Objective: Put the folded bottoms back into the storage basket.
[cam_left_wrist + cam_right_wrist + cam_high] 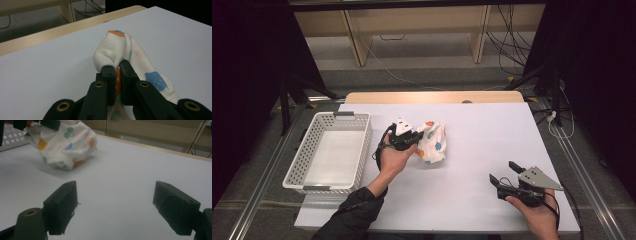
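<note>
The left gripper (117, 68) pinches the white cloth (432, 141) (colour-spotted) on the counter (482, 145) beside the basket (329, 150); the right gripper (115, 207), fingers wide apart, holds nothing.

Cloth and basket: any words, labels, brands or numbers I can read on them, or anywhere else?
None can be read.
The cloth, pinched in the left gripper, bears coloured shapes, no lettering.
The basket has plain perforated walls.
The right gripper, open, bears no marking.
</note>
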